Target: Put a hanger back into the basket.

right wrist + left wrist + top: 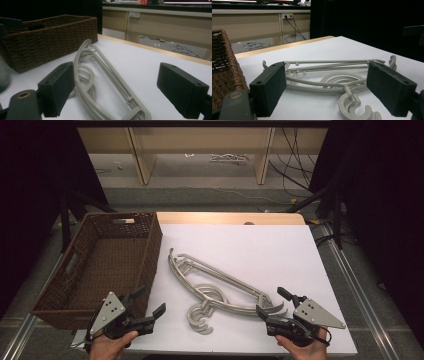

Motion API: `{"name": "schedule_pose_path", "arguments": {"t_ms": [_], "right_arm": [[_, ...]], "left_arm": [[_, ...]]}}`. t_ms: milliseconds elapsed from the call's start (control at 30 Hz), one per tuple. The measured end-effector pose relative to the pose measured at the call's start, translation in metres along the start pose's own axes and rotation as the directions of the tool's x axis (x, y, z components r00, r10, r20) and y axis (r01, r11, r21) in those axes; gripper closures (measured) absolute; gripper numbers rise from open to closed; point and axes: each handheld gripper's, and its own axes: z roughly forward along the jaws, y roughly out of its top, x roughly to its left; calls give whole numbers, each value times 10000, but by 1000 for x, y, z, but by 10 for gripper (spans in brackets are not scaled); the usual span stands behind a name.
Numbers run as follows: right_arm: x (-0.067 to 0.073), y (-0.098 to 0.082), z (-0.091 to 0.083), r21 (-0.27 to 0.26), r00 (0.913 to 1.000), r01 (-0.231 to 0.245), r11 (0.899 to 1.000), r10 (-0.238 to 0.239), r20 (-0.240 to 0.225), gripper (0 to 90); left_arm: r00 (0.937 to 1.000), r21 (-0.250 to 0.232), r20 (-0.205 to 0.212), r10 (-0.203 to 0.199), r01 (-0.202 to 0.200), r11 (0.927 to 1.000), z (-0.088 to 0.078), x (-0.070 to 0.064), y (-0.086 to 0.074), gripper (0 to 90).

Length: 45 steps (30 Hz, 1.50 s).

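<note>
Nearest to me are my two grippers, one in each hand at the near edge of the white tabletop (pixel 280 245). My left gripper (pixel 149 308) sits just off the near right corner of the wicker basket (pixel 150 237), jaws spread wide with nothing between them; I hold it low and level so that it looks straight along the table at the hangers. My right gripper (pixel 272 301) is well to the right of the basket, also wide and empty, its tips just beside the near end of the hanger pile (pixel 220 290) but, as far as I can tell, not touching it. I keep both open like this because I judge the next move is a pick, and a thin plastic arm needs room to slip between the pads. The hangers lie flat on the table just right of the basket, stacked and interlocked, their hooks (pixel 201 316) curling toward me; I count at least two, perhaps three, since the overlapping hooks are hard to separate. In the left gripper view the hangers (pixel 324 77) lie between and beyond my pads. Beyond them the one basket stands empty, open side up, ready to receive them, its far end reaching toward the table's back edge.
</note>
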Motion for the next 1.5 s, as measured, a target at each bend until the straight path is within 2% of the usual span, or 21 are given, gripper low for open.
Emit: {"name": "schedule_pose_path", "arguments": {"t_ms": [67, 100, 167, 267, 433, 533, 567, 633, 733, 767, 833, 867, 967, 1067, 1200, 1233, 1333, 1367, 1400, 1467, 1500], "right_arm": [[2, 0, 1, 216, 9998, -95, 9997, 99, -180, 157], [1, 0, 2, 186, 9999, 88, 9998, -86, -133, 157], [2, 0, 2, 410, 9994, 33, 9992, -19, -342, 157], [3, 0, 3, 260, 9994, 82, 9996, -73, -346, 158], [3, 1, 4, 420, 9993, 190, 9989, -176, -345, 159], [2, 4, 9, 776, 9965, 559, 9954, -508, -660, 167], [2, 4, 13, 845, 9944, 619, 9945, -542, -905, 172], [2, 8, 19, 1105, 9896, 1036, 9885, -913, -1116, 205], [2, 13, 29, 1593, 9725, 1802, 9706, -1515, -1766, 246], [3, 13, 34, 1699, 9679, 1969, 9656, -1637, -1909, 256], [3, 14, 42, 2098, 9619, 2115, 9546, -1653, -2176, 266], [4, 14, 46, 2357, 9565, 2240, 9457, -1670, -2390, 285], [7, 13, 57, 2669, 9434, 2611, 9277, -1866, -2742, 302], [9, 12, 67, 3174, 9322, 2973, 9005, -2019, -3004, 332], [8, 10, 78, 3742, 9265, 3153, 8721, -1975, -3203, 360], [8, 9, 81, 3860, 9224, 3235, 8639, -1970, -3322, 372], [8, 6, 89, 4246, 9126, 3481, 8358, -1984, -3576, 389], [9, 4, 91, 4364, 9142, 3499, 8289, -2004, -3523, 398], [9, 3, 94, 4473, 9110, 3607, 8184, -2065, -3569, 411], [9, 1, 98, 4645, 9087, 3683, 8053, -2063, -3629, 437], [9, 1, 98, 4645, 9087, 3683, 8053, -2063, -3629, 437]], "left_arm": [[10000, 20, 7, 2, -2, 10000, 0, 0, 0, 158], [10000, 13, 4, -5, 5, 10000, 0, 0, 0, 158], [10000, 15, 26, -11, 11, 10000, 0, 0, 0, 158], [10000, 28, 28, -23, 23, 10000, 0, 0, 0, 158], [10000, 3, -2, 40, -40, 10000, 0, -1, 0, 158], [10000, 22, 2, 30, -30, 10000, 0, -1, 0, 158], [10000, 38, 0, 23, -23, 10000, 1, -1, 0, 158], [10000, 21, 8, 31, -31, 10000, 1, -2, 0, 158], [10000, -98, 67, 48, -47, 9999, 2, -1, -1, 158], [10000, 30, -44, 36, -36, 10000, 1, -2, 0, 158], [10000, 14, -43, 27, -27, 10000, 1, -1, 0, 158], [10000, 24, -44, 38, -38, 10000, 1, -1, 0, 158], [10000, 26, -32, 42, -42, 10000, 0, -1, 0, 158], [10000, -93, 61, 33, -32, 10000, 2, -1, -1, 158], [10000, 38, -37, 34, -34, 10000, 0, -1, 0, 158], [10000, 50, -41, 42, -41, 10000, 0, -1, -1, 158], [10000, -75, 41, 18, -17, 10000, 2, -1, -1, 158], [10000, -26, 26, 40, -39, 10000, 2, -1, -1, 158], [10000, 101, -25, 65, -65, 9999, 1, -2, -1, 158], [10000, 98, -21, 61, -61, 9999, 1, -2, -1, 158], [10000, 98, -21, 61, -61, 9999, 1, -2, -1, 158]]}}
